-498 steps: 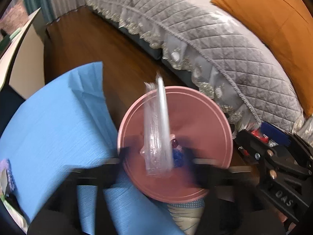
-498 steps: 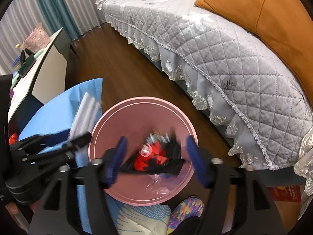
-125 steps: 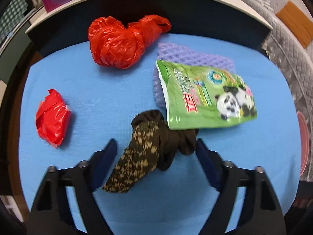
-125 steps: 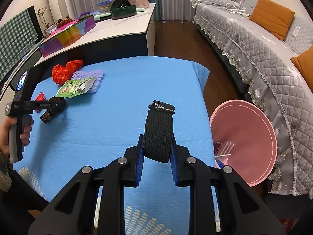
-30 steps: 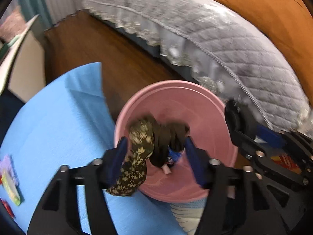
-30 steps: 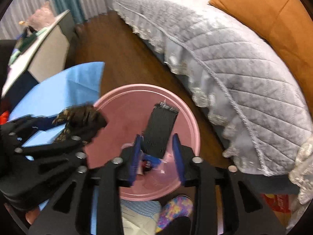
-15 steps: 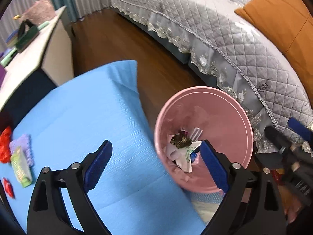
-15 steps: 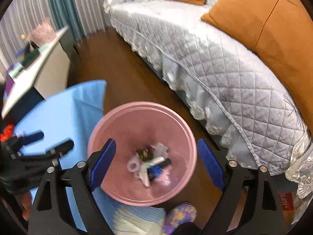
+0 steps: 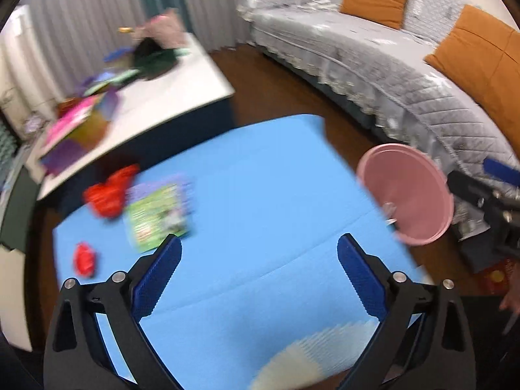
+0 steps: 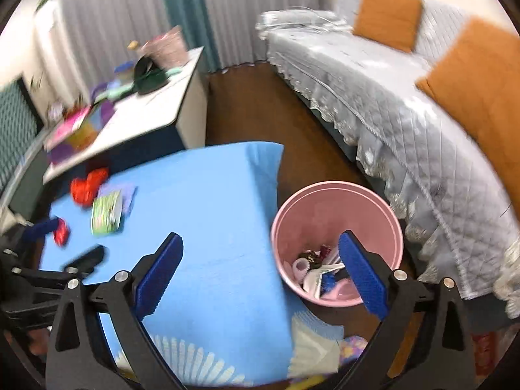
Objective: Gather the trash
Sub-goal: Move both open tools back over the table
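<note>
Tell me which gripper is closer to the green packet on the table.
Left. The left gripper hangs just short of the green packet; the right gripper hangs by the pink bin, across the table.

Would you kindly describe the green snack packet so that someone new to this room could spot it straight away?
Start at the blue-covered table beside the pink bin and go to its far left corner, by the white counter. The green packet lies flat there, overlapping a lilac mesh sheet, with a crumpled red bag just left of it. It is the only flat, printed green piece; the other scraps nearby are red or lilac.
</note>
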Demonstrator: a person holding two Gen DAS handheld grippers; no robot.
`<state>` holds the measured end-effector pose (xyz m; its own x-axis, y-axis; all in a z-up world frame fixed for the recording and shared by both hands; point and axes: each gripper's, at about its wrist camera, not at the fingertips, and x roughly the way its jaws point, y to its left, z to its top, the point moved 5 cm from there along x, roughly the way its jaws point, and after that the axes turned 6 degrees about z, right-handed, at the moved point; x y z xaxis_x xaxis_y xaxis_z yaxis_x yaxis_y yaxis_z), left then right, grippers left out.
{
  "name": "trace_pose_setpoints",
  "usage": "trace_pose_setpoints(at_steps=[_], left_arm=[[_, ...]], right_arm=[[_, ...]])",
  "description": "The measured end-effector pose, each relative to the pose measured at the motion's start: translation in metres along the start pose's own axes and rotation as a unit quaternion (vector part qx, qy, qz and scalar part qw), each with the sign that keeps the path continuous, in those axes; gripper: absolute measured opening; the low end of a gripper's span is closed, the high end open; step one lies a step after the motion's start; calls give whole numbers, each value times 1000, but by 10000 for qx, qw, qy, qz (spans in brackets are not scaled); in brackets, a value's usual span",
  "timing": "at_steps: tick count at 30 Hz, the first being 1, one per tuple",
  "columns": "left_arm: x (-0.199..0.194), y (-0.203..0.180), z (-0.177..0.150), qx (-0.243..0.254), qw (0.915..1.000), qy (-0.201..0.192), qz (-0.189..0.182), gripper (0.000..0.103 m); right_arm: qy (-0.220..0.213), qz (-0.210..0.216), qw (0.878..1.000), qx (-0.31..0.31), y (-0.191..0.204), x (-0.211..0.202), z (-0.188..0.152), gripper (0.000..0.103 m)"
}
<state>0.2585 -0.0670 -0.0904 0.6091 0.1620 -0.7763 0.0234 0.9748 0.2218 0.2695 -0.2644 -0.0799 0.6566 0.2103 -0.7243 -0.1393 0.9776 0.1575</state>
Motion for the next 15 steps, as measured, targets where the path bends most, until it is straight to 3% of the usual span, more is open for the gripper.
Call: trace_pose_setpoints(at_steps=[3, 9, 12, 15], left_arm=[[-19, 43, -33, -202, 9997, 17, 162, 94], [-40, 113, -89, -766, 9926, 7, 943, 94], [-37, 139, -110, -1183, 9885, 55, 940, 94], [-25, 156, -126, -1438, 9847, 79, 979, 94]], right_arm=[[-67, 343, 9993, -164, 41, -17, -14, 95], [21, 926, 9954, -243, 109, -27, -50, 95], [-4, 1184, 9925, -310, 140, -20, -64, 95], [-85, 1114, 9907, -771, 166, -4, -76, 95]])
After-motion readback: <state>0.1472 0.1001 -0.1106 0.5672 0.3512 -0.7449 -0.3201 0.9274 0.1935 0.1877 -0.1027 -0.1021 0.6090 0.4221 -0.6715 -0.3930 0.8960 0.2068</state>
